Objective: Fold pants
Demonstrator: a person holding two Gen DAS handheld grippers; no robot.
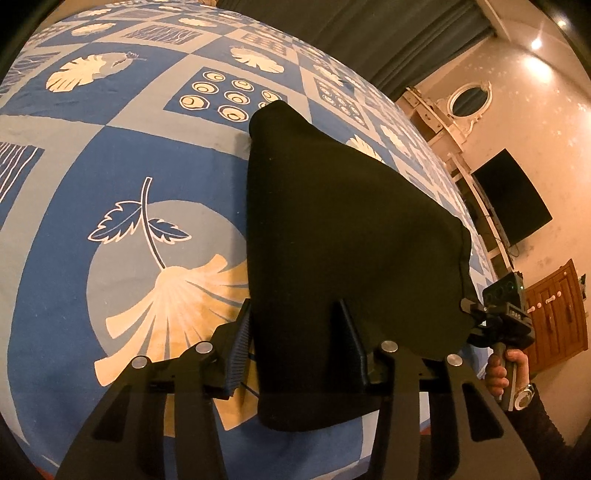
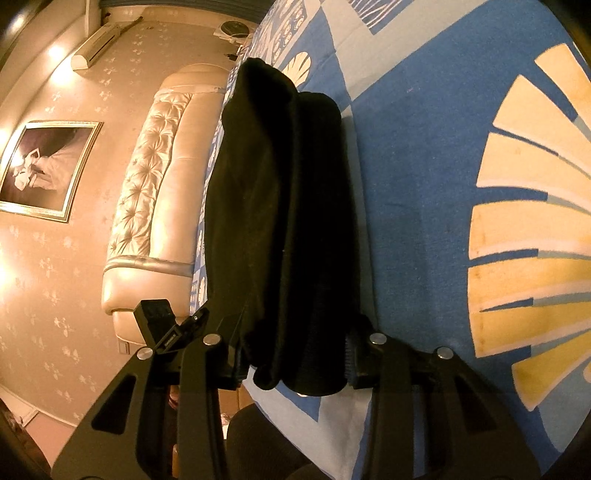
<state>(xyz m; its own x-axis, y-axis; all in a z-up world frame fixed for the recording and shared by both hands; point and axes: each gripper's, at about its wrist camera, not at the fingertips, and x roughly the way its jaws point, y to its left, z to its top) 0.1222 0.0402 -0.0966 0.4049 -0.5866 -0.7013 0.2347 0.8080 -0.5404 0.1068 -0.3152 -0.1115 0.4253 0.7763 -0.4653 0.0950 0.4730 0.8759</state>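
Observation:
The black pants (image 1: 343, 236) hang folded over in a thick panel above the blue patterned bedspread (image 1: 122, 162). My left gripper (image 1: 295, 332) is shut on the near edge of the cloth, which drapes between and over its fingers. My right gripper (image 1: 476, 314) shows at the right of the left wrist view, clamped on the cloth's other corner. In the right wrist view the pants (image 2: 280, 229) run away from me in a bunched roll, and my right gripper (image 2: 295, 354) is shut on their near end. The far end touches the bedspread (image 2: 424, 184).
A cream tufted headboard (image 2: 155, 192) stands at the bed's end, with a framed picture (image 2: 44, 166) on the wall. A dark TV (image 1: 513, 195), a wooden cabinet (image 1: 557, 314) and a mirror (image 1: 469, 98) line the far wall. Dark curtains (image 1: 369, 33) hang behind the bed.

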